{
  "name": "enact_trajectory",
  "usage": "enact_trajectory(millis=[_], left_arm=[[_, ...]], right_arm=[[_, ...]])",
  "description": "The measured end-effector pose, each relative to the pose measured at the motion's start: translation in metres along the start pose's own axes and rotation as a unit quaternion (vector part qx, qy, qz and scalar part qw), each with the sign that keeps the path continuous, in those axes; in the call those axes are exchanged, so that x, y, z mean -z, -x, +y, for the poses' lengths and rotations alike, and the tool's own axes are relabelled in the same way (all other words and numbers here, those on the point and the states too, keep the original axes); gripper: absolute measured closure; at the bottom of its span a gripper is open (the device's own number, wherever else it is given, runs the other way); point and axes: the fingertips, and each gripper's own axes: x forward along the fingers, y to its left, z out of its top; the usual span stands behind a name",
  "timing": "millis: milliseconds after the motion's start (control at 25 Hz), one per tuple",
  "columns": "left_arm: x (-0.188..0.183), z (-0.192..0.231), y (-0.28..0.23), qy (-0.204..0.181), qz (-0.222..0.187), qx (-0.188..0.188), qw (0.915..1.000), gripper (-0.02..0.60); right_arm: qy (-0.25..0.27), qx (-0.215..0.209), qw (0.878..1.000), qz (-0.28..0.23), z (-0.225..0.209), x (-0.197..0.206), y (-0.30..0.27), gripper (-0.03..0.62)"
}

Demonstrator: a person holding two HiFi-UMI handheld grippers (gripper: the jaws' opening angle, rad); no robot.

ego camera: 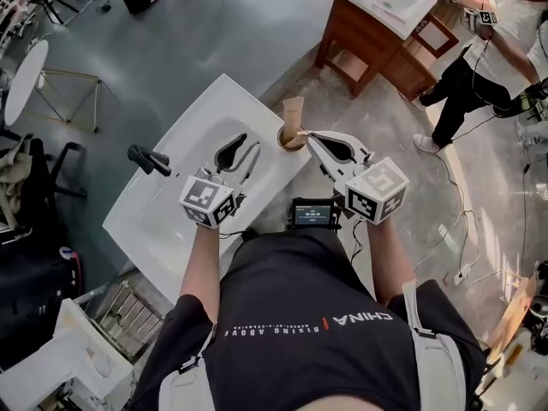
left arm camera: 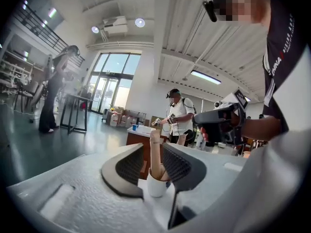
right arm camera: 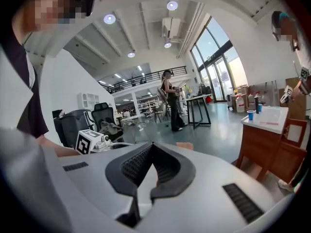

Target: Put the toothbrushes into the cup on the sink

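A white cup (ego camera: 292, 140) stands at the right rim of the white sink (ego camera: 211, 103). A tan upright piece (ego camera: 294, 111), apparently a toothbrush, sticks out of it. My left gripper (ego camera: 237, 155) hovers over the basin, left of the cup, with its jaws open and empty. In the left gripper view the cup (left arm camera: 156, 187) and the tan piece (left arm camera: 155, 152) show through the gap of the left gripper (left arm camera: 153, 147), beyond the pads and untouched. My right gripper (ego camera: 330, 148) sits just right of the cup. In its own view the right gripper (right arm camera: 152, 145) has its tips together with nothing between them.
A black faucet (ego camera: 147, 158) rises at the sink's left end. A small screen (ego camera: 313, 213) hangs at my waist. A wooden cabinet with a white top (ego camera: 377, 20) and another person (ego camera: 479, 67) are at the far right. Chairs and a round table (ego camera: 24, 75) stand at the left.
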Motion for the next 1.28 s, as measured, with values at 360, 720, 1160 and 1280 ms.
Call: enact_trajectory(millis=[360,720,1160,1280], left_arm=[[0.0,0.008,0.04,0.008,-0.016,-0.032,0.9993,0.571],[-0.001,0.012,0.045,-0.001,-0.015,-0.031,0.9994,0.571],[-0.002,0.01,0.042,-0.01,-0.008,-0.027,0.9996,0.571],[-0.003,0.008,0.04,-0.012,-0.007,-0.027,0.9995,0.571]], right_arm=[[0.023,-0.036,0.999,0.032,0.044,0.019,-0.043,0.585],[0.008,-0.03,0.999,0.038,0.038,0.023,-0.057,0.585],[0.017,-0.03,0.998,0.044,0.038,0.025,-0.058,0.585],[0.016,-0.031,0.998,0.044,0.038,0.025,-0.056,0.585]])
